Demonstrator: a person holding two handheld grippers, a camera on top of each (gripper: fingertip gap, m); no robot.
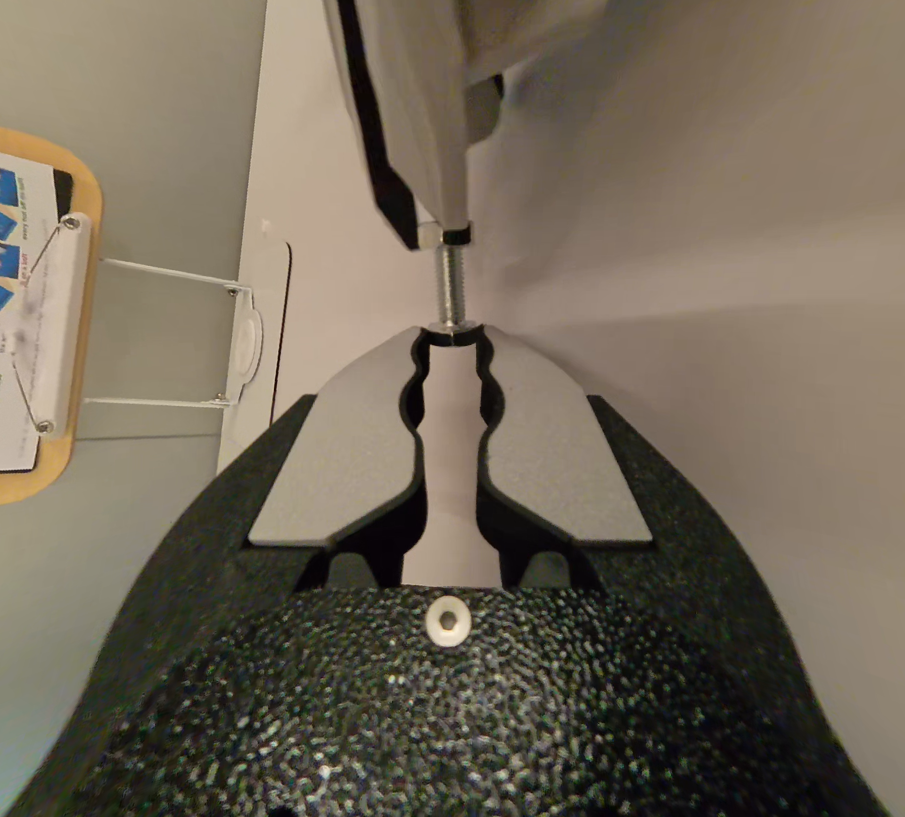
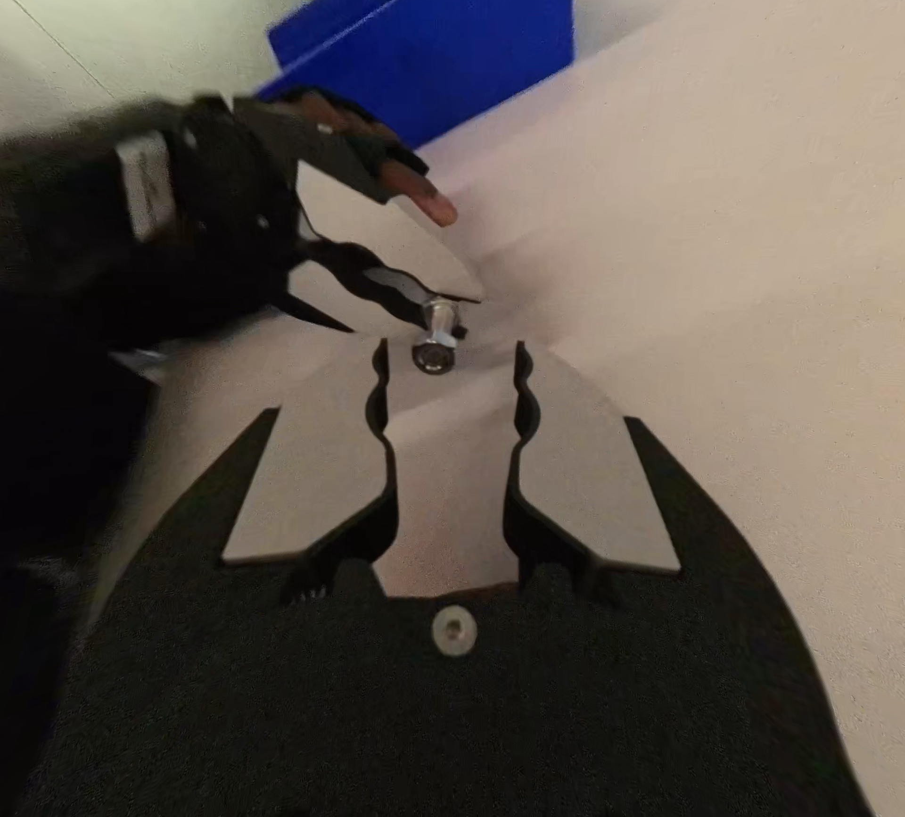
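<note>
My left gripper [image 1: 453,333] is shut on the head end of a silver threaded bolt [image 1: 451,286], which points away from it. A silver hex nut [image 1: 427,235] sits at the bolt's far end. The right gripper [image 1: 440,232] comes in from above, its tips by the nut. In the right wrist view the bolt [image 2: 435,343] points end-on at the camera with the nut [image 2: 439,337] on it, held from the left by the left gripper [image 2: 440,308]. My right gripper [image 2: 453,348] is open; its fingers [image 2: 379,382] stand on either side of the bolt's end and do not touch it.
A blue box [image 2: 440,19] stands behind on the white table [image 2: 710,156]. A gloved hand [image 2: 147,230] holds the left gripper. A wooden board with a paper sheet [image 1: 49,313] and a clear stand [image 1: 166,333] are at the left edge.
</note>
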